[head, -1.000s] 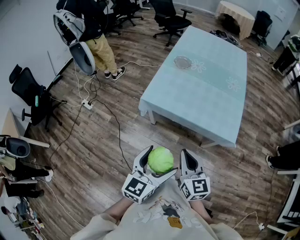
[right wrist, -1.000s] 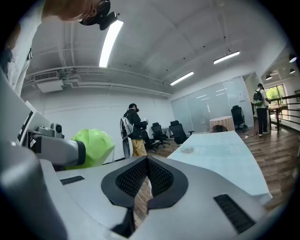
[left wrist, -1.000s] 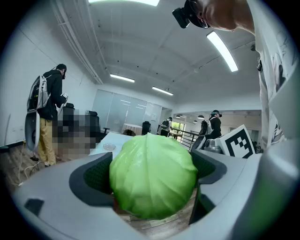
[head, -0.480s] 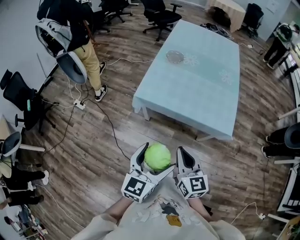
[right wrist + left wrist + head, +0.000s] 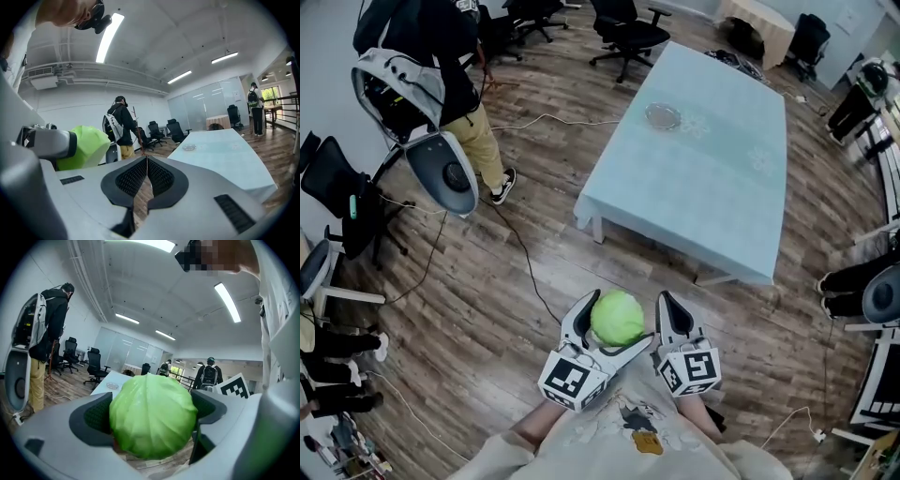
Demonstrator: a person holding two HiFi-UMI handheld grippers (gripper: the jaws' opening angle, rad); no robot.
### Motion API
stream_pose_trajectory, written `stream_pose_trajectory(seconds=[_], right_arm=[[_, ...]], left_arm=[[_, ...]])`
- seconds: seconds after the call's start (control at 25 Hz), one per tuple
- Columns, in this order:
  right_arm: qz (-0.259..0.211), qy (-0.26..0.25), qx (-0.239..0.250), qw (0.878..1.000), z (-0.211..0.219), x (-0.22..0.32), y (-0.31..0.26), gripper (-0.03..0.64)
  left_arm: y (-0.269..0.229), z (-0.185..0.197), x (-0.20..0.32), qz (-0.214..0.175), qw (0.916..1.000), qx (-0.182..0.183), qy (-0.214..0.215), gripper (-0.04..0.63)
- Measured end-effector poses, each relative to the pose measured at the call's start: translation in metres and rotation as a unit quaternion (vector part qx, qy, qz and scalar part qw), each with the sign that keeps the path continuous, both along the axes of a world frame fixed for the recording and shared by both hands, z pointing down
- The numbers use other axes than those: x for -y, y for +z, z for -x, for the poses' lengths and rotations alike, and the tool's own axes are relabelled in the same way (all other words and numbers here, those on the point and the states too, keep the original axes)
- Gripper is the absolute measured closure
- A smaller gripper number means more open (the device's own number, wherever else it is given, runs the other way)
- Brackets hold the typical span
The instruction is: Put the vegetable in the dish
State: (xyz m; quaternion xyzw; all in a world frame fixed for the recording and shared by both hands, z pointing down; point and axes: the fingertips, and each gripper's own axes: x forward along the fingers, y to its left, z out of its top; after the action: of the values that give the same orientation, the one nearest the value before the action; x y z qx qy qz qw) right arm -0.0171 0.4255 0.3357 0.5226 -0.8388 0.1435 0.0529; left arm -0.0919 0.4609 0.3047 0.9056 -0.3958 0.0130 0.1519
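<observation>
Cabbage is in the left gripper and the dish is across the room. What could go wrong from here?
The round cabbage bulges out of the left gripper, so it may slip out on the walk. A cable lies in the path to the table: a trip hazard. The dish sits near the table's far end, so the reach may be long.

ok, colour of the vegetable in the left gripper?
Light green cabbage, clamped in the left gripper; clearest in the left gripper view.

Dish (image 5: 663,116) on table (image 5: 703,197), ahead of cabbage (image 5: 618,318).
</observation>
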Motion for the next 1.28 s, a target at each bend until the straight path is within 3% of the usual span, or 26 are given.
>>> stream_pose_trajectory(seconds=[0.36,0.76,1.28], right_arm=[[0.013,0.007,-0.006,1.000,0.006,0.006,0.008,0.592],[0.024,0.014,0.003,1.000,-0.035,0.059,0.014,0.592],[0.014,-0.006,0.027,1.000,-0.099,0.146,0.009,0.592]], left_arm=[[0.004,0.001,0.013,0.003,0.9998,-0.006,0.021,0.064],[0.008,-0.028,0.067,0.032,0.9994,-0.012,0.010,0.063],[-0.013,-0.088,0.146,0.002,1.0000,0.008,-0.005,0.064]])
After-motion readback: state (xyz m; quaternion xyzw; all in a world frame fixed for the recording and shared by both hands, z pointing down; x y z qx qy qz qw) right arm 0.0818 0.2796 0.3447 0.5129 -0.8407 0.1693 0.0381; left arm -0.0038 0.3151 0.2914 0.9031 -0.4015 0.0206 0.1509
